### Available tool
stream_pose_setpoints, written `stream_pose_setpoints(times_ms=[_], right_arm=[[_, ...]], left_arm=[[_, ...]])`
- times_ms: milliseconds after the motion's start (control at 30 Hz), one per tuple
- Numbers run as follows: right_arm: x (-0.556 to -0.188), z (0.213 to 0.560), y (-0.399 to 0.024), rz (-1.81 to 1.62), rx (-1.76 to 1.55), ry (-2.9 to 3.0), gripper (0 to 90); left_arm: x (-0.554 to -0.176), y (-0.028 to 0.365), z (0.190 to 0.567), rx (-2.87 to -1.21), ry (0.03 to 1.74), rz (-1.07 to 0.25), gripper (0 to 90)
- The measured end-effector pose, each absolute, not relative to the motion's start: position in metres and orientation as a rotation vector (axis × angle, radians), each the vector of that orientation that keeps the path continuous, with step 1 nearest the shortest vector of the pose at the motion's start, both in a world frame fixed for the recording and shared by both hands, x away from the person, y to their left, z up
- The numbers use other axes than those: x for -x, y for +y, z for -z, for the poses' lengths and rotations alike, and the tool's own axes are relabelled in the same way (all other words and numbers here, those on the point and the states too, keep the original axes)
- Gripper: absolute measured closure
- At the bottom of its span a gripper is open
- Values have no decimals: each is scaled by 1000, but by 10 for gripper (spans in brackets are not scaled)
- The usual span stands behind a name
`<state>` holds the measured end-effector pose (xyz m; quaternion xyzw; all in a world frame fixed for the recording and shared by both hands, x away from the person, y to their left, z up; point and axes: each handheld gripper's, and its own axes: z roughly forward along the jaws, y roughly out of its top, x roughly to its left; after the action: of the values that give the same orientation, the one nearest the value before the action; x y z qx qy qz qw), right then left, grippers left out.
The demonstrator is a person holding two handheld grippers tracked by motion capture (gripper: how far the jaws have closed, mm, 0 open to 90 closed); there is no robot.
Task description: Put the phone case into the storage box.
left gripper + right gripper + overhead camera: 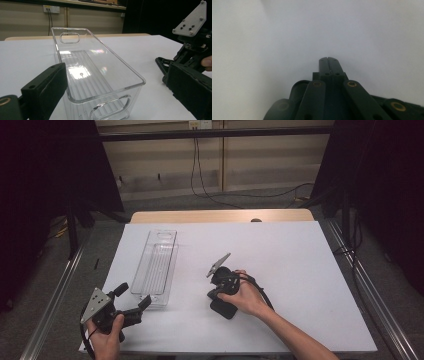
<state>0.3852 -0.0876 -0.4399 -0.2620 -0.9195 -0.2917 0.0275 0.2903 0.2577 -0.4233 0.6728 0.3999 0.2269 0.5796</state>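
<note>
We are seeing one clear plastic bin (156, 267) lying lengthwise on the left half of the white surface (300, 270), its near end just beside the left gripper (136, 301) and its far end pointing toward the surface's far edge. In the left gripper view the bin (100, 72) is sitting between and just beyond the two black jaws, which are standing wide apart with nothing pressed between them; whether a jaw is touching the bin's wall we cannot tell. The bin is showing a handle cut-out at each end and a ribbed floor, with nothing in it.

We are counting two grippers and one bin. The right gripper (220, 306) is resting in a hand near the middle of the surface, well apart from the bin, and in the right gripper view (328, 60) its jaws are pressing flat together, holding nothing, over bare white.

Open room is lying all across the right half and the far part of the surface. Its edges are running close to metal rails at left and right; a wooden strip is showing along the far edge. Beyond it are grey floor, trailing cables, pale wall panels and dark curtains on both sides.
</note>
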Motion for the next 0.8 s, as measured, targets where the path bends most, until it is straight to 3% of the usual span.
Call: stream_pose_setpoints(times_ms=[800], right_arm=[[-353,438,-132,895,850,-2817,900]], left_arm=[[-291,257,423,-1579,934,-531,37]])
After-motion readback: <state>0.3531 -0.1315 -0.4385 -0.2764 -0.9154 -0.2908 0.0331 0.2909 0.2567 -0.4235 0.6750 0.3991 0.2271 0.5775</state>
